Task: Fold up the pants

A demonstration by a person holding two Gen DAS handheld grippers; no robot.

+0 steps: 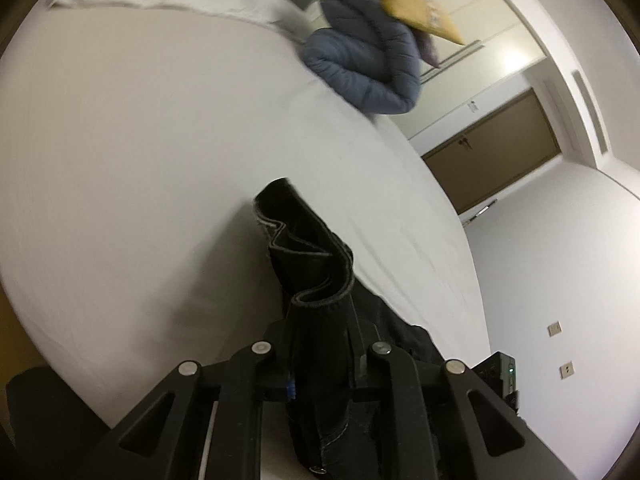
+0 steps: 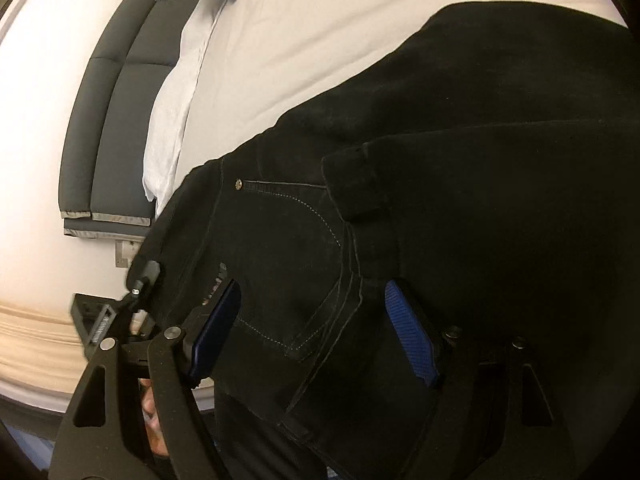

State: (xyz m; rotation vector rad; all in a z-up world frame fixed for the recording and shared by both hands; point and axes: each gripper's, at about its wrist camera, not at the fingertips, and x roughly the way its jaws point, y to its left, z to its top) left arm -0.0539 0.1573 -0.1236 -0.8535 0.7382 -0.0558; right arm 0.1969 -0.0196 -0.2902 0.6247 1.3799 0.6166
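Note:
The black jeans (image 2: pixel 460 160) lie across the white bed (image 2: pixel 304 40), waist and front pocket nearest the right wrist camera. My right gripper (image 2: pixel 316 328) is open, its blue-padded fingers (image 2: pixel 408 332) spread to either side of the pocket area, just over the fabric. My left gripper (image 1: pixel 320 364) is shut on a bunched hem or edge of the black jeans (image 1: pixel 308 256), which sticks up past the fingers above the white bed (image 1: pixel 140 160).
A blue puffer jacket (image 1: pixel 364 68) and a yellow cushion (image 1: pixel 408 4) lie at the bed's far corner. A dark grey padded headboard (image 2: pixel 116 120) and a white pillow (image 2: pixel 176 100) run along the bed's left side. A brown door (image 1: pixel 492 148) stands beyond the bed.

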